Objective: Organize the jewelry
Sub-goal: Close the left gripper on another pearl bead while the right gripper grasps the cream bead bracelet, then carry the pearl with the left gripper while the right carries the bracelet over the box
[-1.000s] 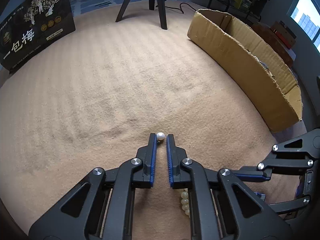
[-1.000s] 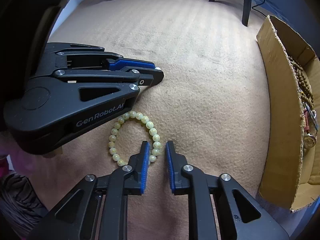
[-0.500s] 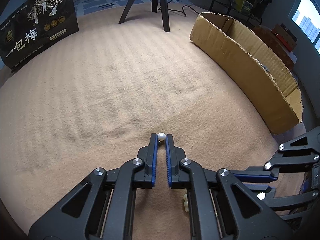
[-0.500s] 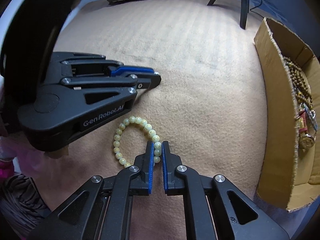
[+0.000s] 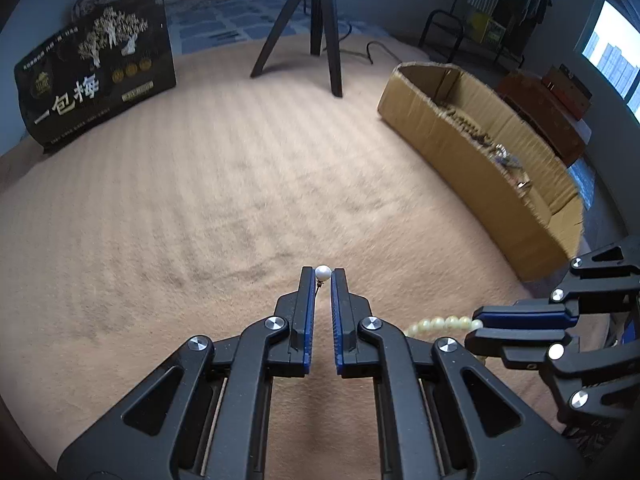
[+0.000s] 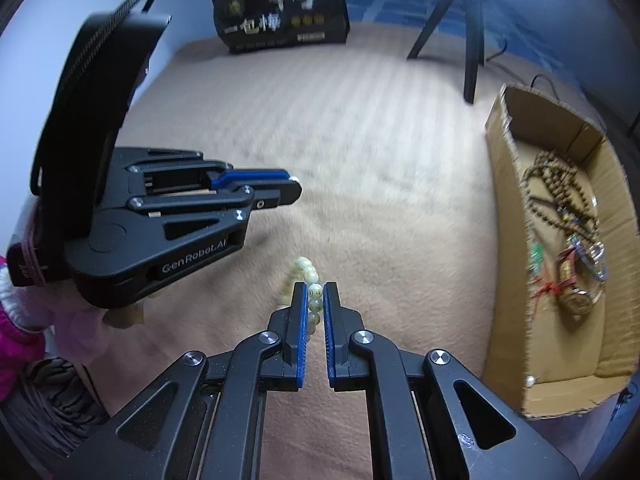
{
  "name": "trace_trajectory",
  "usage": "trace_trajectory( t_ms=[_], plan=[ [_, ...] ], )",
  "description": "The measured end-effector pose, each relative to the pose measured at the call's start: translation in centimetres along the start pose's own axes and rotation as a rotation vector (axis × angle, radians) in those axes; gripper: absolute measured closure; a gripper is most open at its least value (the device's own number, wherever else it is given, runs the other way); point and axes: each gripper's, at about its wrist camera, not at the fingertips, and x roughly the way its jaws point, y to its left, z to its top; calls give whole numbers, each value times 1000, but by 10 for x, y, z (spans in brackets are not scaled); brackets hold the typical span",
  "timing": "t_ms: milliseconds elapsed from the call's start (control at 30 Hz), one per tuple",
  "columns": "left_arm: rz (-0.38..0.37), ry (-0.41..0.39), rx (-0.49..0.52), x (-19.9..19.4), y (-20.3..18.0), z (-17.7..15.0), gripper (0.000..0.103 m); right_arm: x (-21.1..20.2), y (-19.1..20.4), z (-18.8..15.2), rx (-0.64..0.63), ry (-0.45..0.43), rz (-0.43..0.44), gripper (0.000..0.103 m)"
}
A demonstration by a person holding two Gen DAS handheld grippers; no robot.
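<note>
- The left gripper [image 5: 323, 280] sits left of the right gripper [image 6: 315, 300], both above the carpet [image 5: 200, 208].
- A pearl earring [image 5: 322, 272] sits between the left gripper's fingertips.
- The bead bracelet [image 6: 312, 292] hangs between the right gripper's fingers.
- The cardboard box [image 6: 504, 240] lies on the carpet to the right of both grippers.
- Beaded necklaces [image 6: 560, 192] and charms lie in the box.
- A printed bag [image 5: 96, 84] stands at the carpet's far left edge.
- A tripod [image 5: 316, 28] stands on the far edge, between bag and box.

Two black two-finger grippers with blue pads [image 5: 322, 276] [image 6: 316, 300], one small white pearl earring [image 5: 322, 272], one pale green beaded bracelet [image 6: 311, 280], one open brown cardboard box [image 6: 506, 240], perhaps several tangled brown bead strands [image 6: 556, 184] inside, one black printed bag [image 5: 96, 80], one black tripod [image 5: 316, 20]
</note>
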Motion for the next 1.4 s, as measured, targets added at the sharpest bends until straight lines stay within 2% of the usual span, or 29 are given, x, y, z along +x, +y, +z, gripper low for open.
trace_trajectory(
  t_ms=[400,667,1033,1400],
  plan=[
    [-45,-92,-18,-34,-18,16,97,-50,-29,8,43,-161,-22,97],
    [-97,-134,27,-48,-53,23,97,-87,-69,-2,141,-232,-71,97],
    [-174,-139,107,-43,-119,27,97,-117,-121,-27,255,-268,-172,97],
    [-190,-116,153,-23,-159,30,97,-119,-154,-42,313,-241,-235,97]
  ],
)
